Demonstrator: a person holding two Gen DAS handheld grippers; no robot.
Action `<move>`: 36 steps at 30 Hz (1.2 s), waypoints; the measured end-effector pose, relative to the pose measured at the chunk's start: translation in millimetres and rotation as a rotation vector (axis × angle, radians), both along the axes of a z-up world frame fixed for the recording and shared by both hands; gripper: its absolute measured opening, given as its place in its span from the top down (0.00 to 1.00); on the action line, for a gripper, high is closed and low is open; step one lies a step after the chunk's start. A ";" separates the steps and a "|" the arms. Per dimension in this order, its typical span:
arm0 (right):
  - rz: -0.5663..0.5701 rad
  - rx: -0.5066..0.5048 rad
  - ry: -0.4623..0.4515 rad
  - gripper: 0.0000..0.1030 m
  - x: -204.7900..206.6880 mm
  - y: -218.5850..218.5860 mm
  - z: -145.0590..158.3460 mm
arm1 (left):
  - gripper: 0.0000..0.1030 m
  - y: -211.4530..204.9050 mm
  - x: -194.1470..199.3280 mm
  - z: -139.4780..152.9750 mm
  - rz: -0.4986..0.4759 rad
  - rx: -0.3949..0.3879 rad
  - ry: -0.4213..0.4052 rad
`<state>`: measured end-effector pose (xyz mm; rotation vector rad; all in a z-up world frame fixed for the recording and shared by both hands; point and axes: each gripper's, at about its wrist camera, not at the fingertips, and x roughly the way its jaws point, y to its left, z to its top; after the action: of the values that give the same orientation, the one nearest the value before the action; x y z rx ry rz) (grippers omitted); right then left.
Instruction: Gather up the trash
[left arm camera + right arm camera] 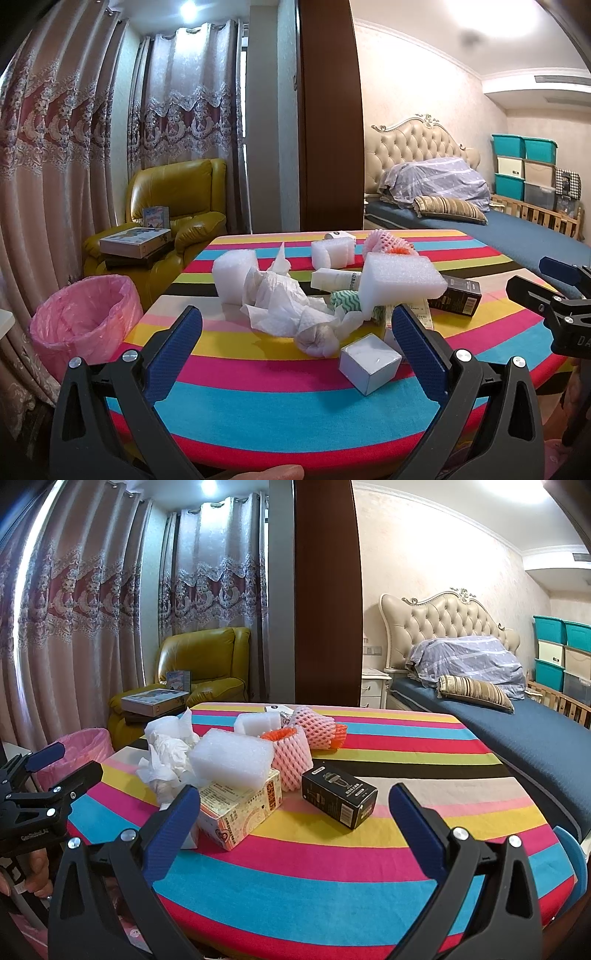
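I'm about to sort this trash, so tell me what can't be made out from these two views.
- Bin: inside hidden by its pink liner in the left view; mostly behind the left tongs in the right view.
- Box print: black box and patterned carton, too small to read.
- Green-striped piece: mostly under the foam block, left view.
- Table: near edge cut off by both frames.

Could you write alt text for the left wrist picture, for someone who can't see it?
An open left claw hovers over a striped table strewn with trash: crumpled tissue, foam blocks, and small boxes. A pink-lined bin stands to the left of the table, and the right claw shows at the right edge.
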<state>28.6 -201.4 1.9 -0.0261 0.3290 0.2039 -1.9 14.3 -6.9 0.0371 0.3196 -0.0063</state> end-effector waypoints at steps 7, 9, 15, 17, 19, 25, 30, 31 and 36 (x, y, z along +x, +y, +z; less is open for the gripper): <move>0.000 0.000 0.000 0.04 0.1 -0.2 0.1 | 0.06 0.3 -1.3 0.6 0.004 -0.001 0.000; 0.000 0.000 0.001 0.04 0.2 -0.3 0.1 | 0.06 0.2 -1.4 0.8 0.004 -0.001 -0.001; 0.000 0.001 0.000 0.04 0.0 0.2 0.0 | 0.06 0.1 -2.2 1.0 -0.002 -0.001 -0.008; 0.000 0.001 0.001 0.04 -0.1 0.2 -0.1 | 0.06 0.1 -2.3 0.5 -0.006 -0.001 -0.007; 0.000 0.001 0.001 0.04 0.0 0.0 0.0 | 0.06 -0.4 -2.2 0.6 -0.011 -0.001 -0.006; 0.000 0.000 0.000 0.04 0.1 0.3 -0.2 | 0.06 -0.3 -3.8 1.8 -0.014 -0.002 -0.016; 0.000 0.001 0.000 0.04 0.0 -0.2 0.0 | 0.06 1.7 -5.7 2.4 -0.003 -0.009 -0.025; 0.000 0.000 0.000 0.04 -0.1 0.1 -0.1 | 0.06 2.0 -5.8 2.4 -0.002 -0.011 -0.026; 0.000 0.002 0.002 0.04 0.1 -0.2 -0.3 | 0.06 3.5 -4.3 1.5 0.000 -0.024 -0.018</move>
<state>28.7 -201.6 1.6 -0.0240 0.3306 0.2047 -6.2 17.9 -5.4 0.0138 0.3011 -0.0097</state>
